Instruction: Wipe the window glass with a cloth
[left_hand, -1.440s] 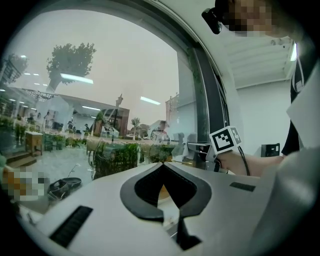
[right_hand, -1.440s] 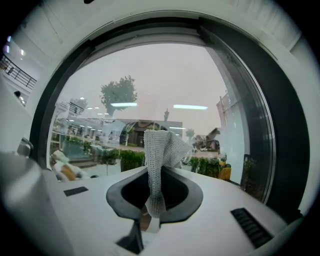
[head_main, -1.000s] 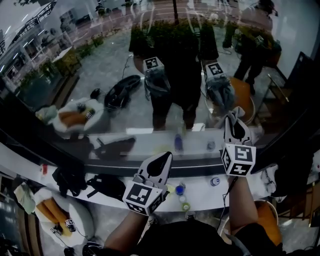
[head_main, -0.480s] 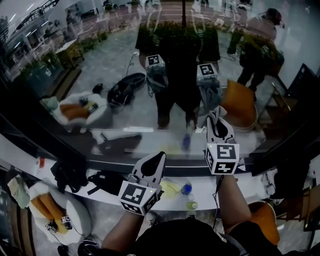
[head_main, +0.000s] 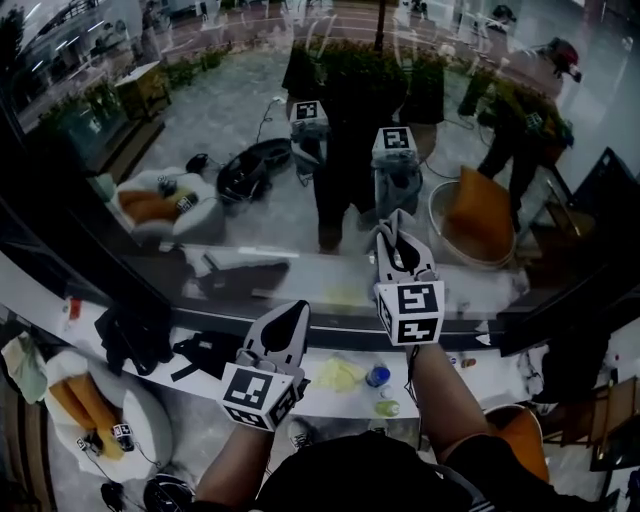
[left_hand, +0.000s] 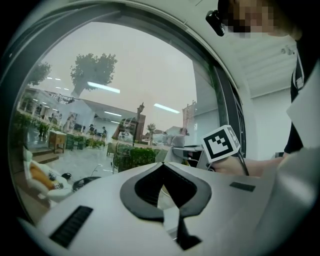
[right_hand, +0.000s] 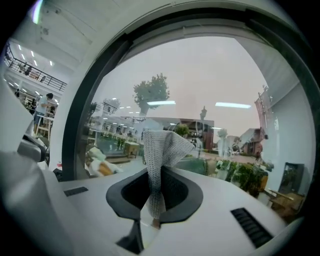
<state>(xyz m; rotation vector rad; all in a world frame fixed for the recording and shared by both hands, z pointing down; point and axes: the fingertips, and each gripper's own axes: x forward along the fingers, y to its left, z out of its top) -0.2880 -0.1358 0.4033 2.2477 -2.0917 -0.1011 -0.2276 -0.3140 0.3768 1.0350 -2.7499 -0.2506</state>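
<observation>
- Two jaws of the right gripper (right_hand: 154, 210) are pressed together on the lower end of the cloth (right_hand: 162, 145), so the cloth is in our hold and not lying on anything.
- One strip of cloth stands out of the jaws along their line. Its long axis points the same way as the gripper, toward the window glass (right_hand: 200, 80), and its top flops over to one side.
- Most of what we see of the cloth is pale grey with a knitted, ribbed weave. It looks dry and limp and is bunched rather than spread flat. We judge that only the folded tip would meet the pane unless it is pushed in harder.
- From the head view the right gripper (head_main: 397, 232) is raised at the lower part of the window glass (head_main: 250, 120), just above the bottom frame and right of its middle. The cloth (head_main: 384, 236) leads.
- Its reflection meets it almost tip to tip, so the cloth is touching the pane or just short of it. We cannot tell which.
- Nothing is held by the left gripper (left_hand: 167, 215). Its jaws are together with only a bare slit between them.
- In the head view the left gripper (head_main: 288, 325) sits lower and further back, over the white sill (head_main: 320, 398), so the right hand is plainly the nearer one to the glass.
- Several small items lie along the sill below the frame, a yellow rag (head_main: 340, 375) and a blue-capped bottle (head_main: 377, 376) among them, clear of the wiping path.
</observation>
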